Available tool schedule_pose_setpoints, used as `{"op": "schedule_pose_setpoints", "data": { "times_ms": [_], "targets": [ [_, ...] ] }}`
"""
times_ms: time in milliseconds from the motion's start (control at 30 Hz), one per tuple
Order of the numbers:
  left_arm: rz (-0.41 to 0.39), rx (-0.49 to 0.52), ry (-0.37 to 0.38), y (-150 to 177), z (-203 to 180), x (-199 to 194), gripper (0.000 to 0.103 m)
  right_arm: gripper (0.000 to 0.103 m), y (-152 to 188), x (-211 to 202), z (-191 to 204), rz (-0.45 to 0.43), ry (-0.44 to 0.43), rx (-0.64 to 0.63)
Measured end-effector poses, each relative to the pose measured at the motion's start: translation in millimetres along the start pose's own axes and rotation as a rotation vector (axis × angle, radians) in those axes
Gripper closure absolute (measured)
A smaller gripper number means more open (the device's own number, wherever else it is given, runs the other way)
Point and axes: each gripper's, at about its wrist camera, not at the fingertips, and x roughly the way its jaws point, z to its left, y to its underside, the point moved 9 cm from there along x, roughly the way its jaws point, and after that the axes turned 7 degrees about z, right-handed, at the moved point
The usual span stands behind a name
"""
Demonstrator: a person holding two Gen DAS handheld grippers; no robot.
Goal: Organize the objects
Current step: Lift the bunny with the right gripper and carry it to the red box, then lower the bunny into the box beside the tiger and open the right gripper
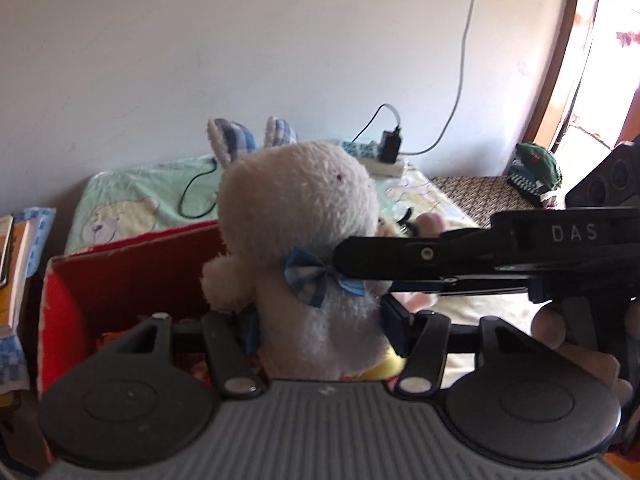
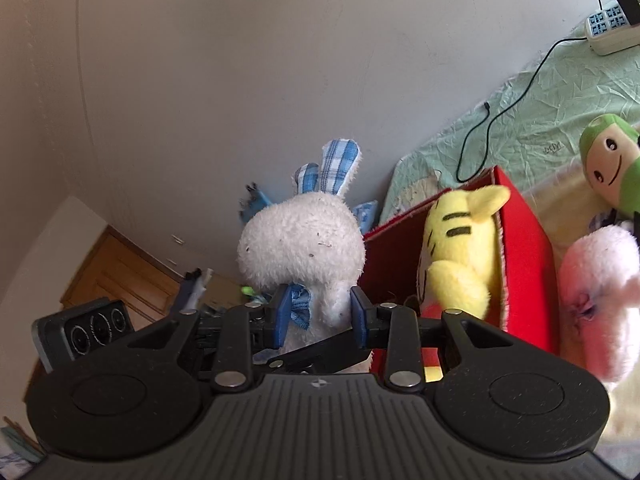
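A white plush rabbit [image 1: 300, 216] with blue plaid ears and a blue bow is held upright over the near edge of a red box [image 1: 132, 272]. My left gripper [image 1: 322, 330] is shut on its lower body, blue pads pressing both sides. My right gripper [image 1: 352, 268] reaches in from the right and pinches the rabbit at the neck. In the right wrist view the right gripper [image 2: 320, 316] clamps the rabbit [image 2: 300, 240] just below the head. A yellow striped plush [image 2: 460, 248] lies inside the red box [image 2: 524, 240].
The box stands on a bed with a pale green sheet [image 2: 540, 120]. A green plush [image 2: 608, 160] and a pink plush [image 2: 596, 292] lie right of the box. A power strip [image 1: 384, 164] with charger and cable sits by the wall. Books [image 1: 12, 272] are stacked at the left.
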Motion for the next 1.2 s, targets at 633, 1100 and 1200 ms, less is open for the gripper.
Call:
{"op": "schedule_pose_setpoints", "data": {
  "times_ms": [633,1100,1200],
  "targets": [
    [0.207,-0.092,0.079,37.9,61.8,71.6,0.043,0.077,24.3,68.8,-30.1,0.091,0.397,-0.027],
    [0.326,-0.145,0.132,47.0,62.2,75.3,0.038,0.079,18.5,91.8,-33.0,0.208,0.564,-0.125],
    [0.344,-0.157,0.111,48.3,62.5,75.1,0.035,0.081,18.0,93.5,-38.0,0.214,0.573,-0.120]
  ]
}}
